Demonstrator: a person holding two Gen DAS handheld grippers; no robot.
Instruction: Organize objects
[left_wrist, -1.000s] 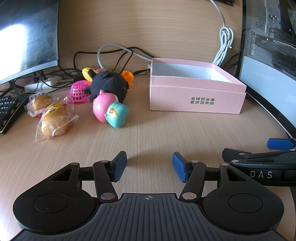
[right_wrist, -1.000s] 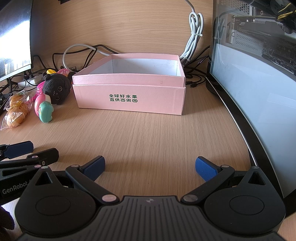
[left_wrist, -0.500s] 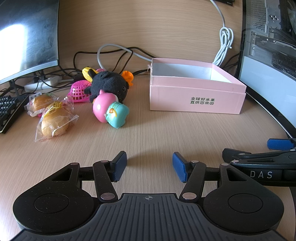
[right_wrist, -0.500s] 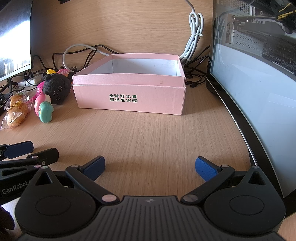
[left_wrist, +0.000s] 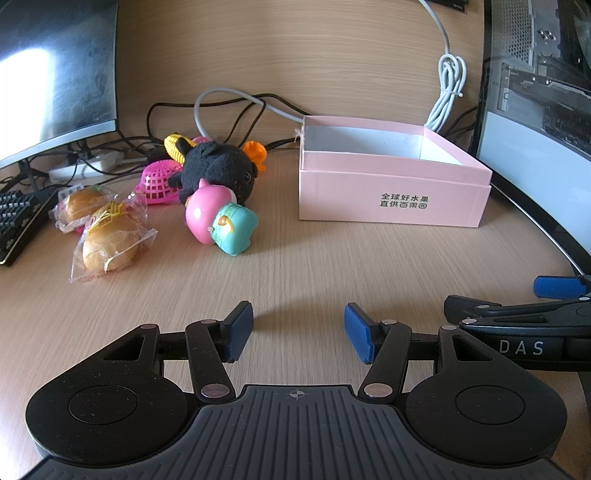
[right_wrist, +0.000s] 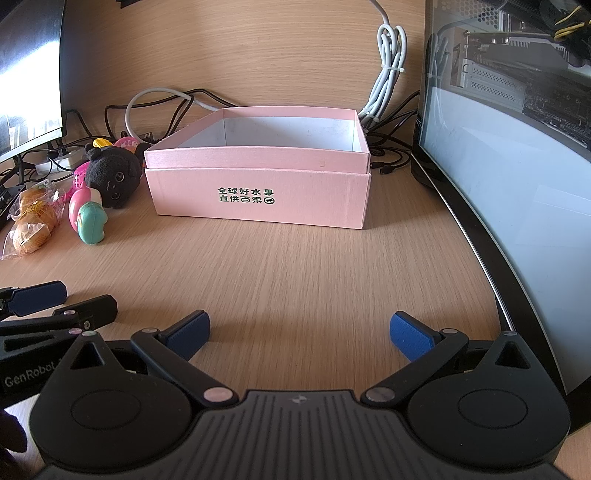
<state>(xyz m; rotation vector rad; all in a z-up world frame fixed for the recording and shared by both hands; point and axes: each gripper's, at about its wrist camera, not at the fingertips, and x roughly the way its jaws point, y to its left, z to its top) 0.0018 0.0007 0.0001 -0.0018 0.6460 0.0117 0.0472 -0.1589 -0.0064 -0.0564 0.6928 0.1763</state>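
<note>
Ahead and to the left of the left gripper (left_wrist: 298, 334), a heap of small things lay on the pale wood-grain desk (left_wrist: 332, 266): a pink-and-teal plastic toy (left_wrist: 221, 221), a black plush animal (left_wrist: 218, 171), a pink plastic mesh basket (left_wrist: 157, 182) and two cellophane-wrapped buns (left_wrist: 105, 236). The open pink cardboard box (right_wrist: 258, 199), empty, stood straight ahead of the right gripper (right_wrist: 299, 334), its long side facing it, just right of the heap. The left gripper was judged the nearer to the toys. Both tools sat low over the desk, side by side, tilted downward, jaws apart and holding nothing.
</note>
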